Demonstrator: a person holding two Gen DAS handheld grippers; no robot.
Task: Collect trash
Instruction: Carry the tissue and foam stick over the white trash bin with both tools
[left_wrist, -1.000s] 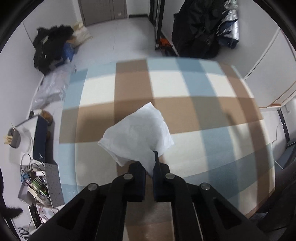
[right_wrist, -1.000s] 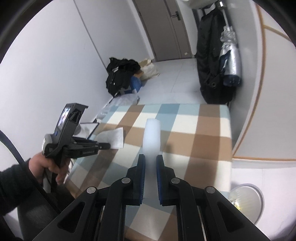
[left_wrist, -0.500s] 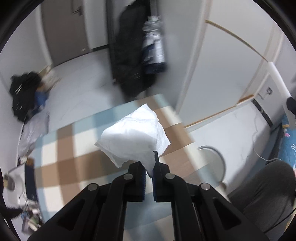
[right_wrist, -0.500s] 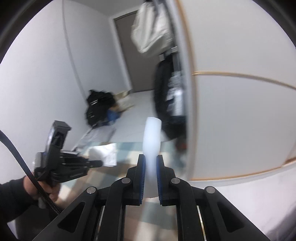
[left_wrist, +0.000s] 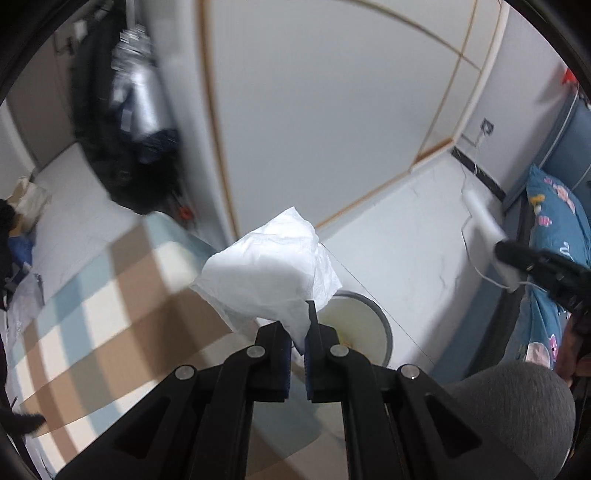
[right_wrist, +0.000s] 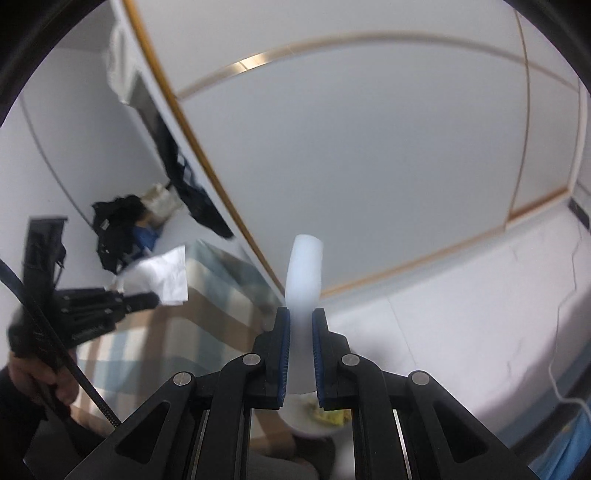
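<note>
The left gripper (left_wrist: 298, 325) pinches 1 corner of the crumpled white tissue (left_wrist: 269, 269), just above the round white waste bin (left_wrist: 364, 325); it could flutter wide. The right gripper (right_wrist: 300, 332) clamps the white plastic tube (right_wrist: 303, 273) above that bin; it might bounce out.

Right gripper (right_wrist: 300, 325) at lower centre pinches a white tube (right_wrist: 303, 280) sticking up. Left gripper (right_wrist: 142, 301) at mid left clamps a white tissue (right_wrist: 162, 275) over the checked cloth (right_wrist: 207, 317). Bin (right_wrist: 314, 421) with yellow scraps below the fingers.
</note>
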